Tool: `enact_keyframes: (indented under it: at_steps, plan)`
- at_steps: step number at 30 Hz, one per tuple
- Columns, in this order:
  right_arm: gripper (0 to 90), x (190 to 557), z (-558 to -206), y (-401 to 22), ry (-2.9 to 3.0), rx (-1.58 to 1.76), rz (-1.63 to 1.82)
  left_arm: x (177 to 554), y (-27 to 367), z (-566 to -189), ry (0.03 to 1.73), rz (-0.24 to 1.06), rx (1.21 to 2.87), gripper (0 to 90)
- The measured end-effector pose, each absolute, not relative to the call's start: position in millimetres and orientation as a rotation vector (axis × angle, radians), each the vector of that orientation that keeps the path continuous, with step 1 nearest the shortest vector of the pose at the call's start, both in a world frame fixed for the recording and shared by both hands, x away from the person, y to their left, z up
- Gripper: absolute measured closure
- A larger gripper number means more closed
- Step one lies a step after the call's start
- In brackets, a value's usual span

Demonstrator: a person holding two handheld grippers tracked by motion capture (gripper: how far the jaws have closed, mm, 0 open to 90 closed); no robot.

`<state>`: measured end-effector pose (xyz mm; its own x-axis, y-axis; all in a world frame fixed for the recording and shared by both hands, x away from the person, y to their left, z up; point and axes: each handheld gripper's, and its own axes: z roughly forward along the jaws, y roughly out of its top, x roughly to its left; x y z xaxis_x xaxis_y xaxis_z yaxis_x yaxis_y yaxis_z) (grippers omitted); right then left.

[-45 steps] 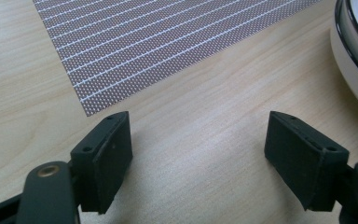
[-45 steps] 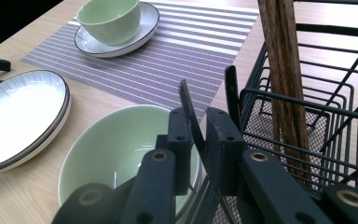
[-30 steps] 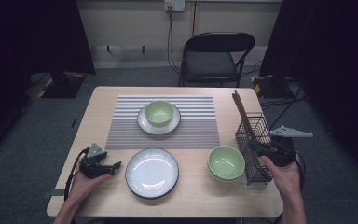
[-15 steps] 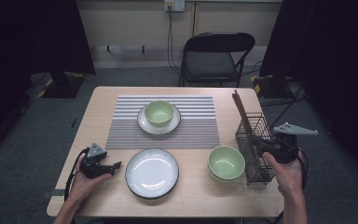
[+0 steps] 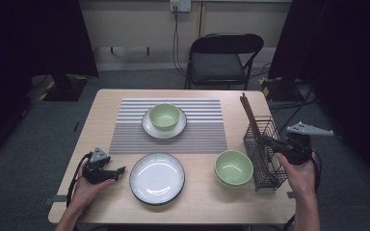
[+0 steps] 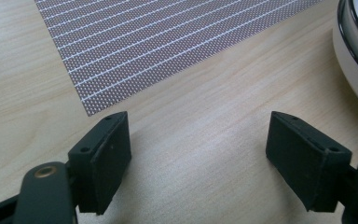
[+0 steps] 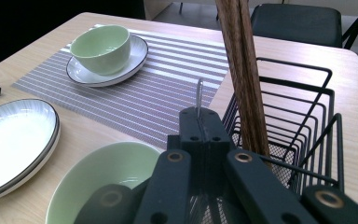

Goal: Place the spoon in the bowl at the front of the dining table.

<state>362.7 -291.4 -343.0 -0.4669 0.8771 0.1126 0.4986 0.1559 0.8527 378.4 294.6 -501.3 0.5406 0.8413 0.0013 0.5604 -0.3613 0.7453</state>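
Right hand-held gripper (image 7: 199, 122) pinches a thin metal utensil (image 7: 198, 95).

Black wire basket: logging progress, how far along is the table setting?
Done: pale green bowl on white saucer sits on the striped mat. In hand: right claw shut on a thin silver piece at the black wire basket. Left: lifting it out; brown wooden chopsticks stand there too.

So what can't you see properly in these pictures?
Metal piece in the right gripper: right gripper view, lower end behind the jaws; spoon or fork, cannot tell.
Chopsticks: same view, tops cut by the top edge.
Plate: left gripper view, cut by the right edge.
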Motion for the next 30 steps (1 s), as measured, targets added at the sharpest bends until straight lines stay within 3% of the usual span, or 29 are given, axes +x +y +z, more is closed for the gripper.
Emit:
enact_keyframes:
  at_steps: [30]
  plan:
    - [90.0,366.1,-309.7,-287.0,1.977,1.243,1.296,378.4,294.7,-501.2,1.128,0.507,2.069,21.7]
